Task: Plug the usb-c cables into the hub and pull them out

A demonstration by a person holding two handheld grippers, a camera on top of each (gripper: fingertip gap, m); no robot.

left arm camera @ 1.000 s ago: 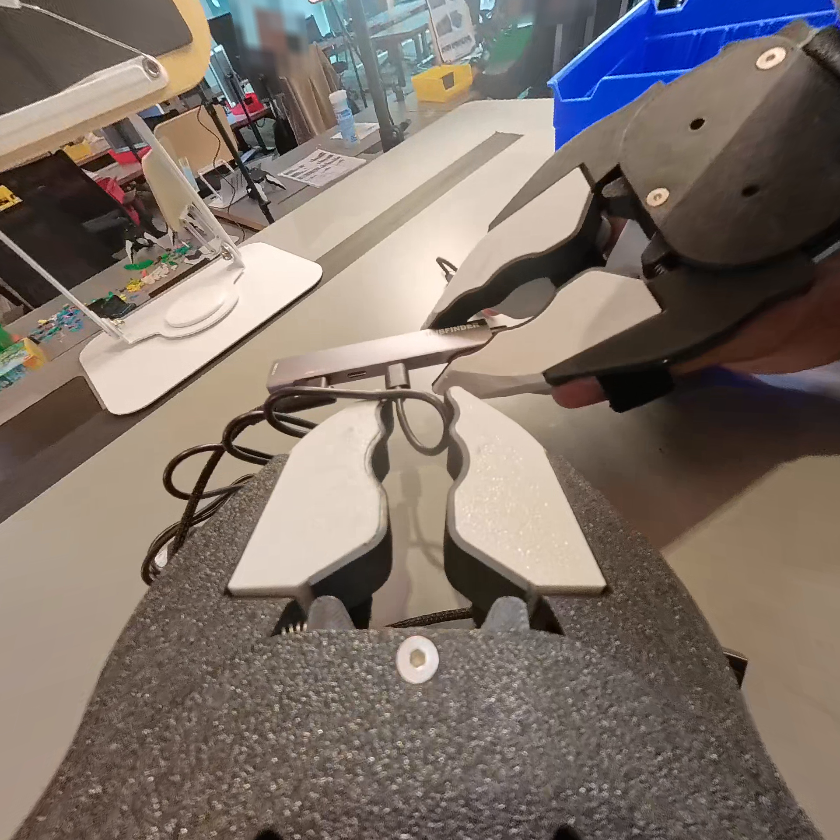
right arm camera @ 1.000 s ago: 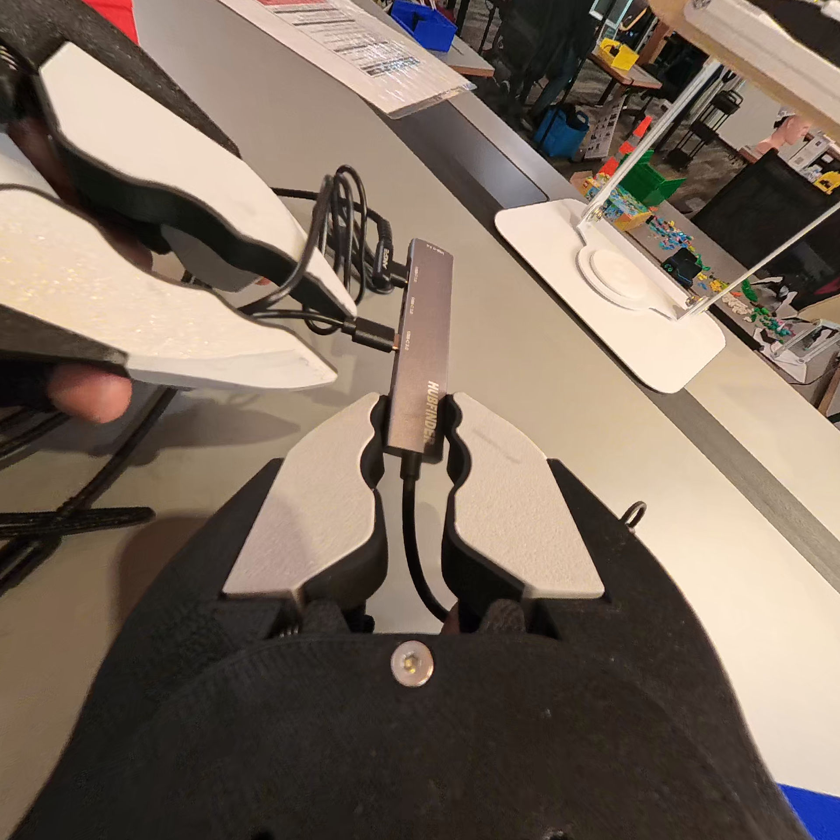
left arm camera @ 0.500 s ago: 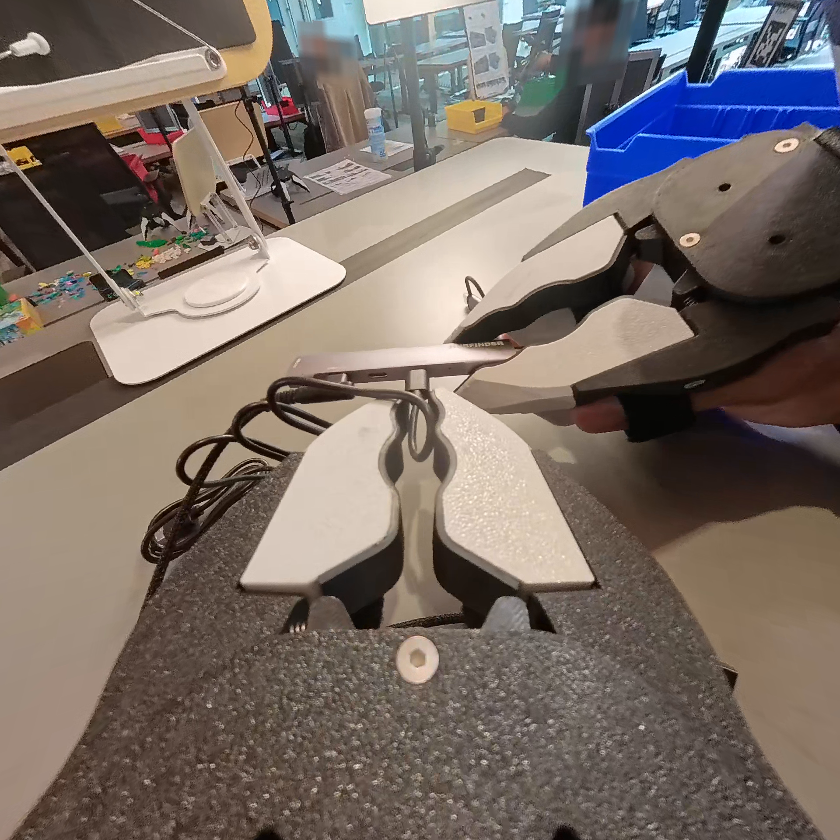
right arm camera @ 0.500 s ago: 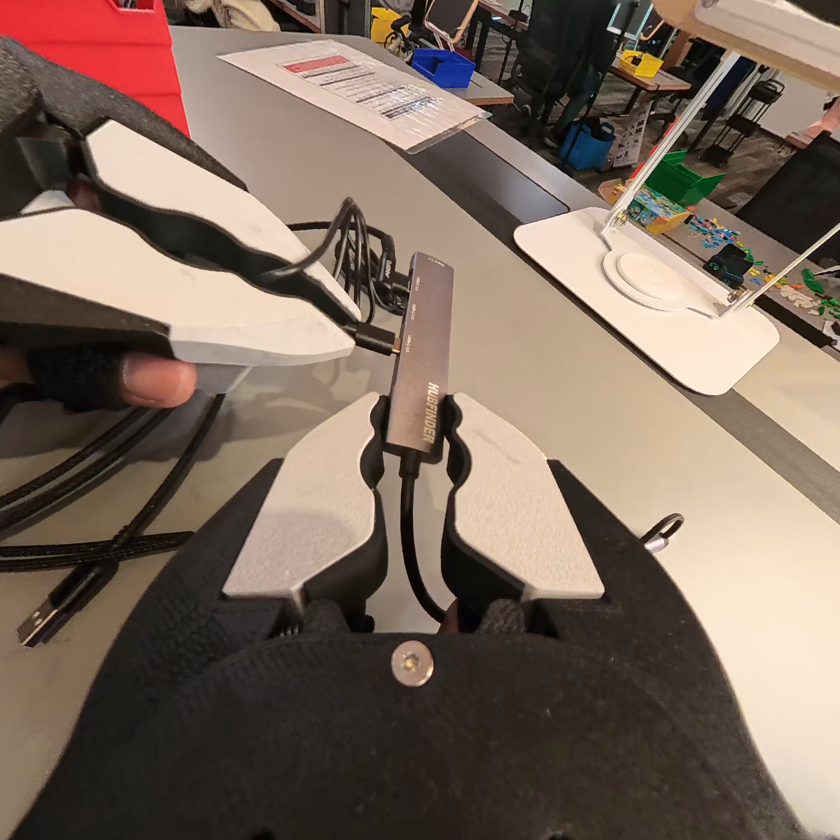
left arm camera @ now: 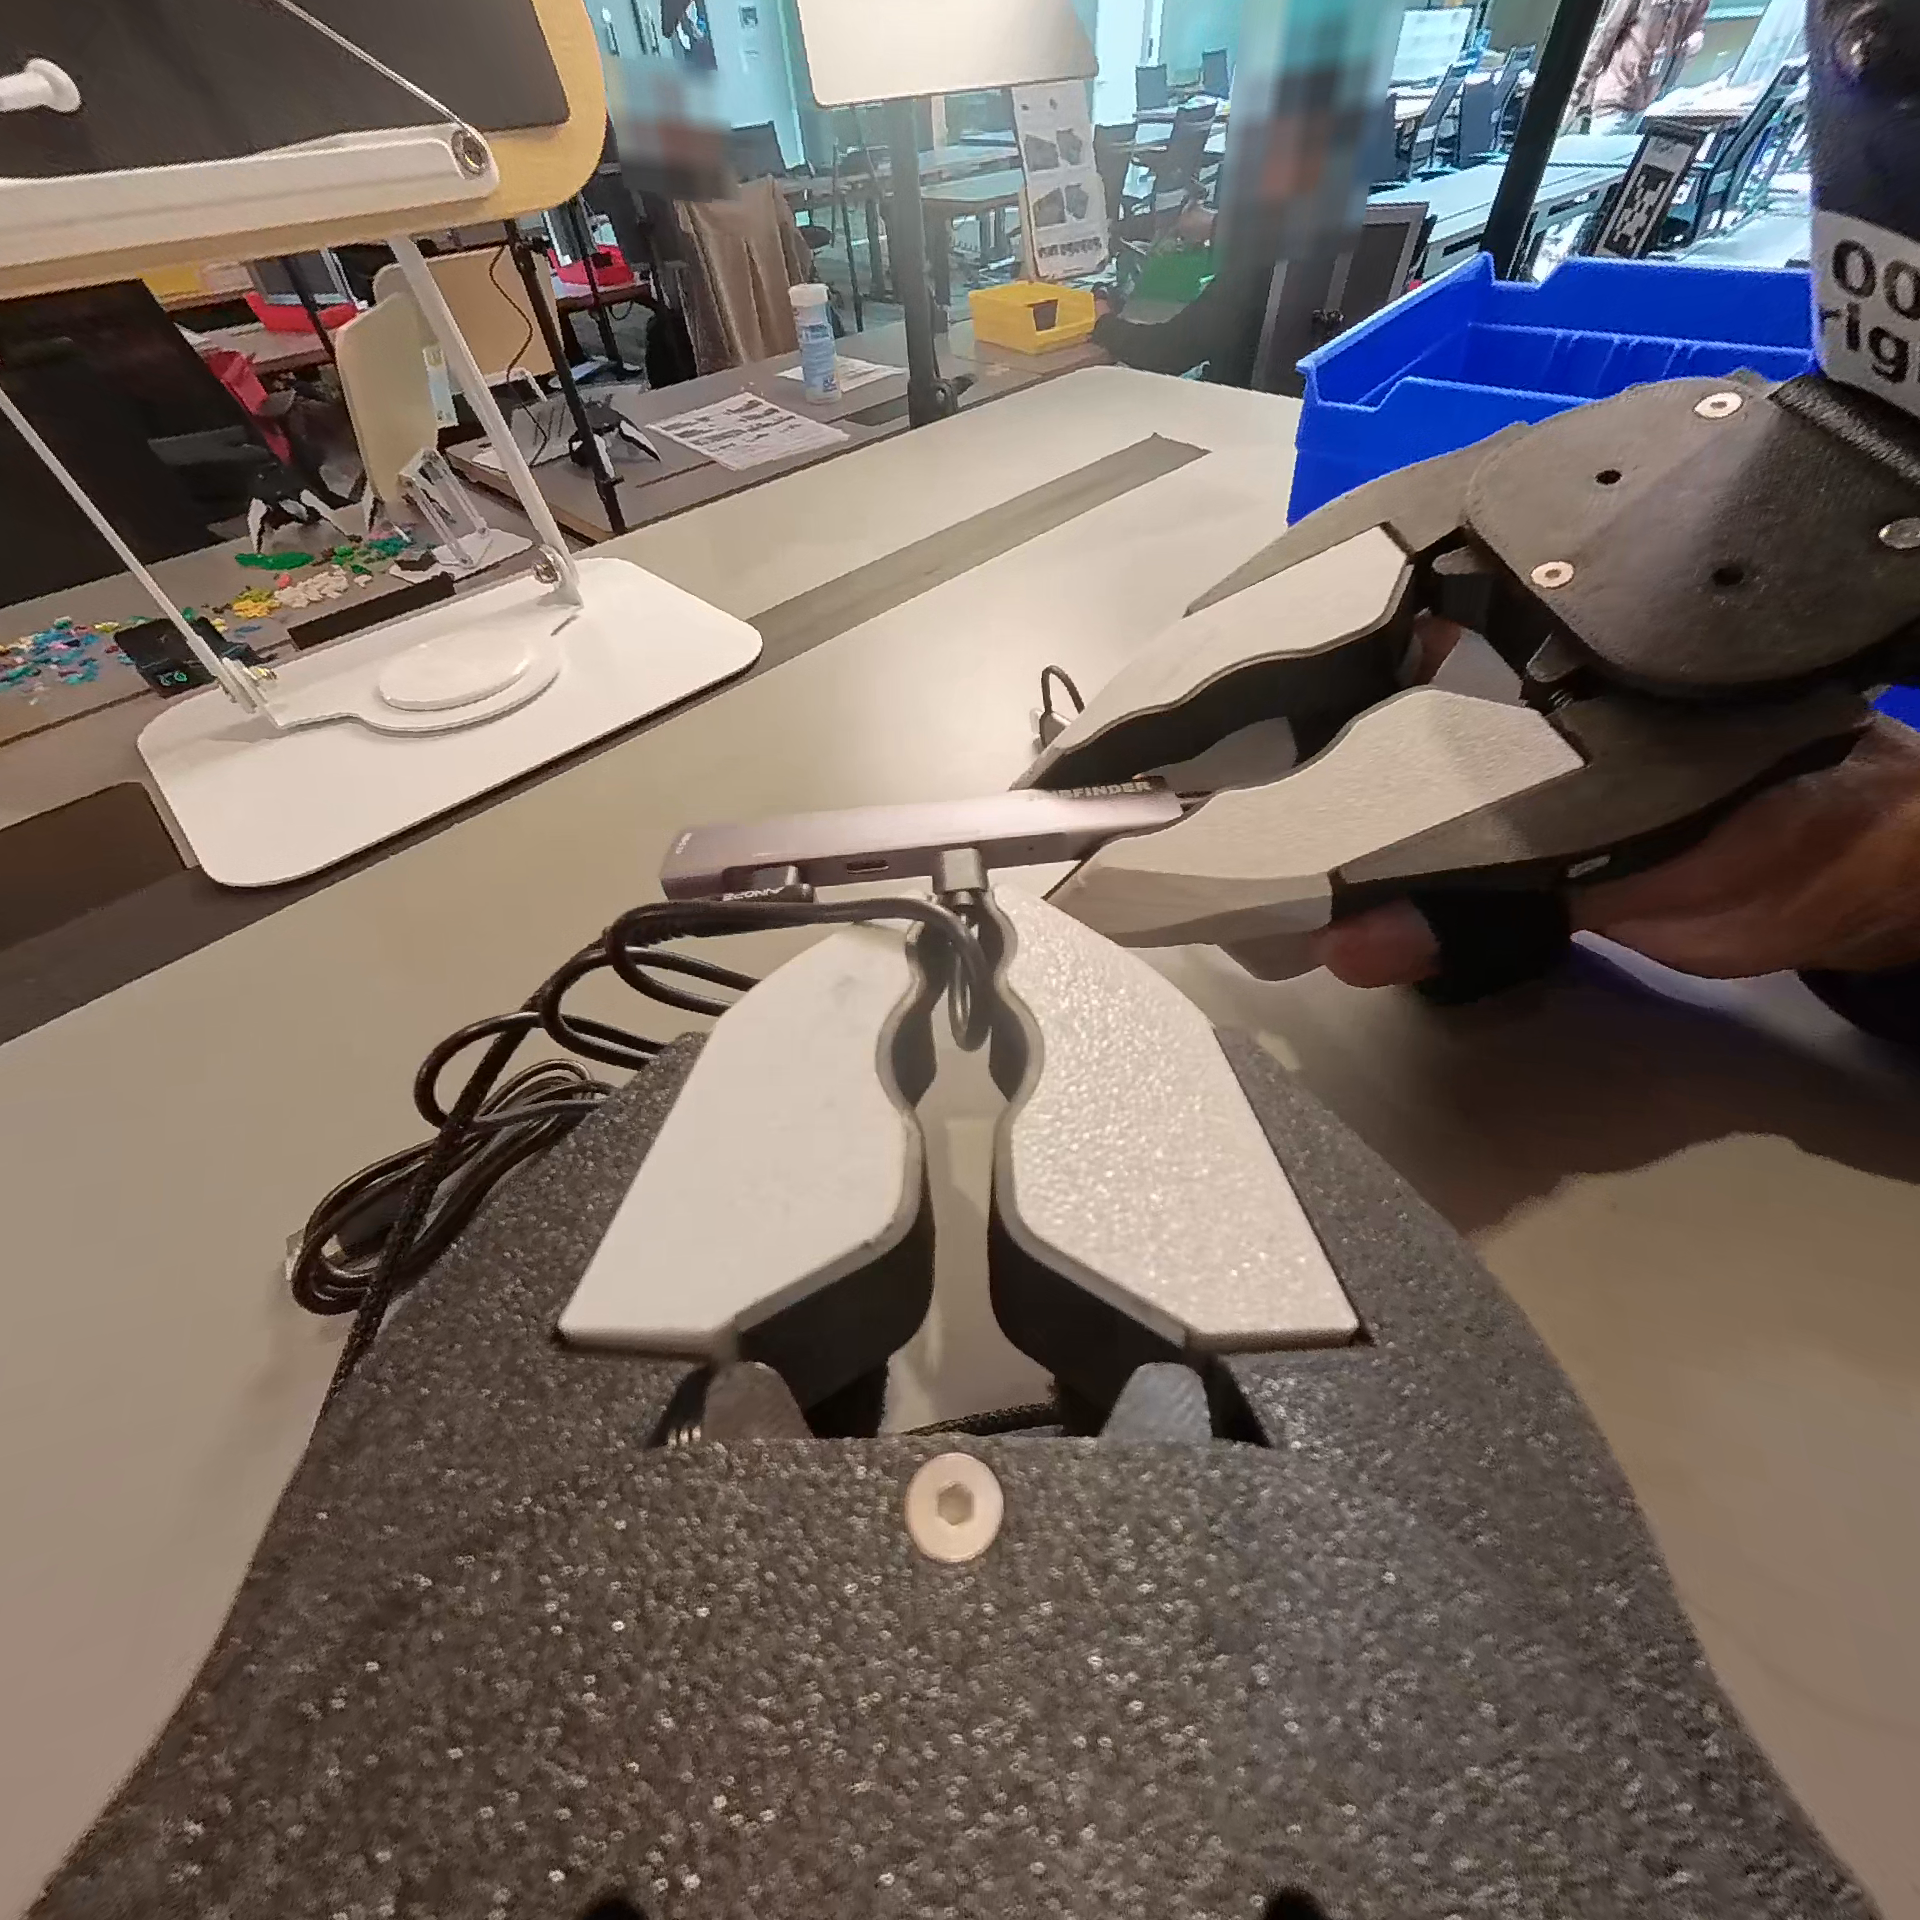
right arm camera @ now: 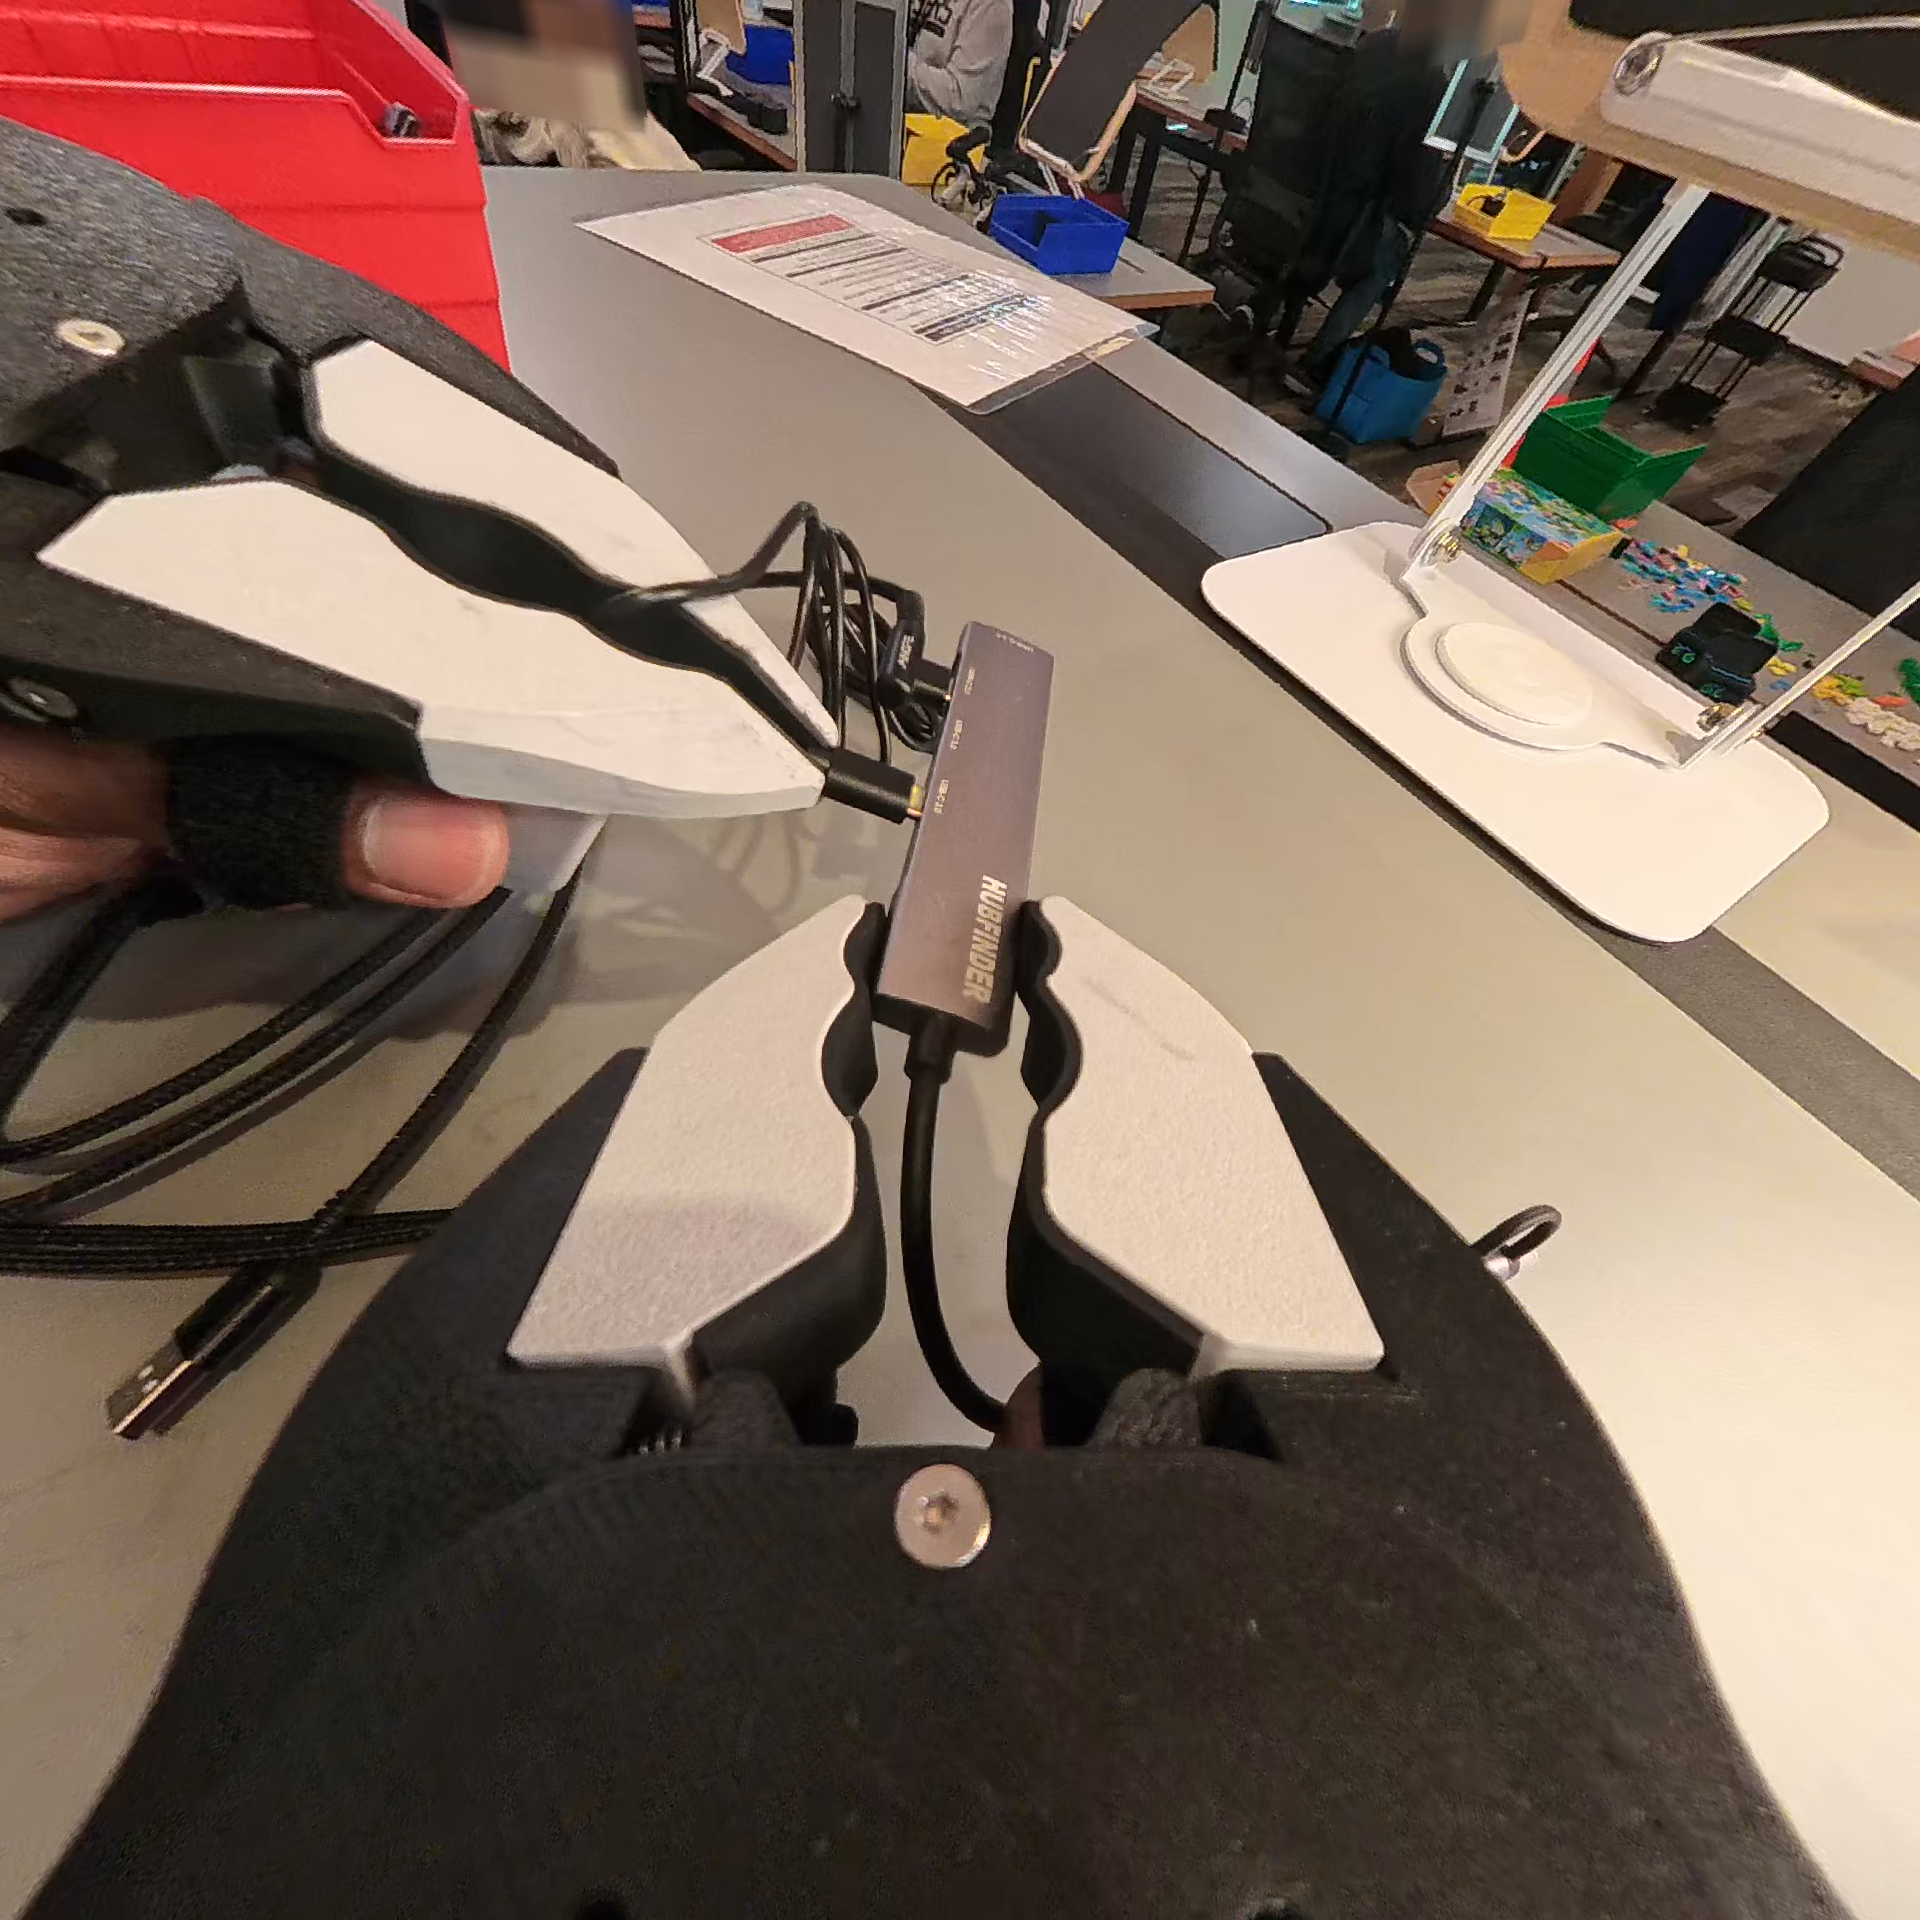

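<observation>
My right claw point(right arm camera: 951, 935) is clamped on the USB hub point(right arm camera: 966, 821), held above the worktop point(right arm camera: 1299, 1039). My left claw point(left arm camera: 961, 935) pinches a USB-C cable point(right arm camera: 868, 795), its plug at the port. A skewed pull risks bending it.

You have a dark grey metallic hub point(right arm camera: 971, 821) with pale lettering; its plugged cables point(left arm camera: 582, 1029) are black; your gripper fingers point(right arm camera: 1184, 1132) are pale grey on speckled black bodies; the table point(right arm camera: 1351, 1039) is beige-grey; bins: one blue point(left arm camera: 1538, 353), one red point(right arm camera: 239, 156).
</observation>
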